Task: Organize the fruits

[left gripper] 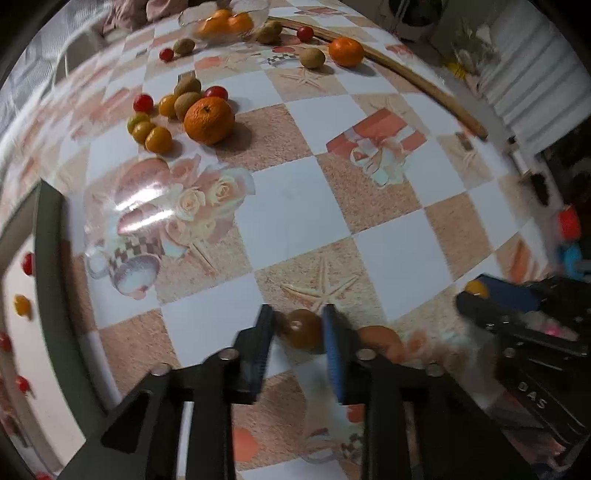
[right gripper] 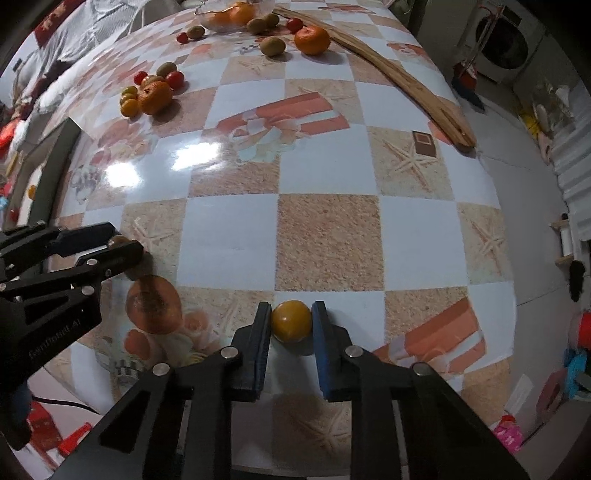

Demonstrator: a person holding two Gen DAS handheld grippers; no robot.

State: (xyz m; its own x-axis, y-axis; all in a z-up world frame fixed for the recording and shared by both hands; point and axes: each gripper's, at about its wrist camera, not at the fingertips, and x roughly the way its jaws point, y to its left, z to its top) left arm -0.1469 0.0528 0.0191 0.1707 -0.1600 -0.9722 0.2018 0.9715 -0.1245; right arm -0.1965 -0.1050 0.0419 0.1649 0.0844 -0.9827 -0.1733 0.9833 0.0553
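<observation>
At the bottom centre of the right wrist view, a small yellow tomato (right gripper: 291, 321) sits on the checkered surface (right gripper: 328, 236), pinched between the pads of the right hand-held gripper (right gripper: 291, 322), whose jaws press against both of its sides. Lower centre in the left wrist view, the left hand-held gripper (left gripper: 298, 326) has likewise clamped a small brownish-orange fruit (left gripper: 300, 328); that picture is blurred, so it may be a darker tomato or a kumquat, and I cannot say which. Just right of it lies a larger orange fruit (left gripper: 380, 341), seen at the lower left of the right view, beside the left tool. Further out, toward the upper left of both views, a cluster of fruit waits: a big mandarin (left gripper: 209, 120) with kiwis, red cherry tomatoes and small yellow ones touching or just beside it. At the top, a glass bowl (left gripper: 225, 22) already holds oranges, with more kiwis, a second mandarin (left gripper: 345, 51) and a long wooden stick (right gripper: 402, 85) nearby. A tray (left gripper: 48, 266) along the left edge carries a few small tomatoes. The step in hand looks like grasping, one small fruit per tool. Next, each fruit likely needs a gentle lift clear of the surface and a carry to its matching container, with a light grip so the soft skin is not crushed.
</observation>
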